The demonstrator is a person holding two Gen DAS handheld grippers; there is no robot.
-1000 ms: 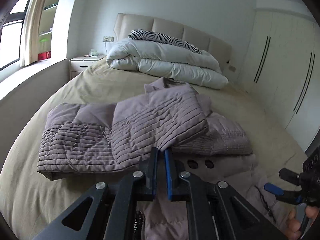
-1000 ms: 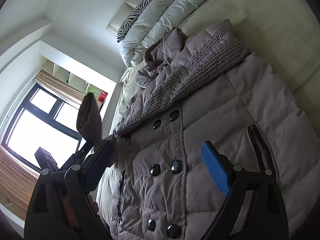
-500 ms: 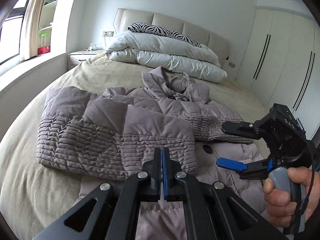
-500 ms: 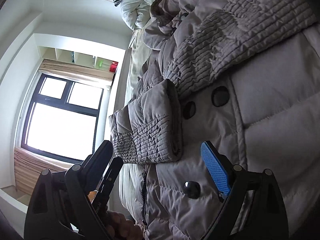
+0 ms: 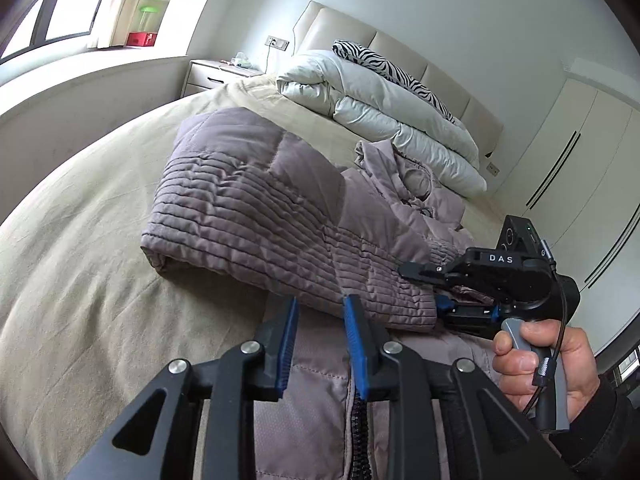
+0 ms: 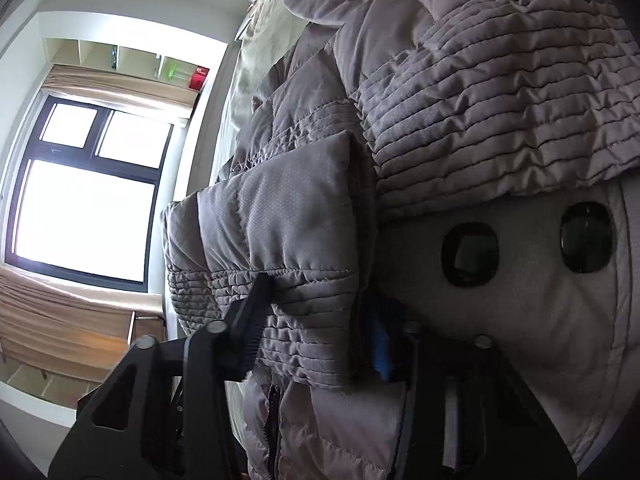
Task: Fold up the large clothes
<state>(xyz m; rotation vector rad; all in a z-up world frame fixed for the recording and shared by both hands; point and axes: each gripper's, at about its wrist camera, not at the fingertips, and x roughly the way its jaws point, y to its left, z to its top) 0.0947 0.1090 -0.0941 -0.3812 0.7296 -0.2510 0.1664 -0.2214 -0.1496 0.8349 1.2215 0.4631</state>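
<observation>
While its jaws close on the sleeve cuff [image 6: 304, 320], "DAS" on the right gripper [image 5: 430, 288]; left gripper [image 5: 320, 320] jaws opening, empty.

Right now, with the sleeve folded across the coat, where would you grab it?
At the ribbed cuff, the free end of the sleeve, lying flat on the coat. Come from its open edge, one finger above, one below; the right gripper is closing its jaws on it that way.

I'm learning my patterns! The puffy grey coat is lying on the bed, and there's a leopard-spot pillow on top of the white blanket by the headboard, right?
Almost. The pillow has zebra stripes, black and white, not leopard spots; the left wrist view shows it. The rest holds: it sits on the white blanket by the headboard, and the grey coat lies on the bed.
</observation>
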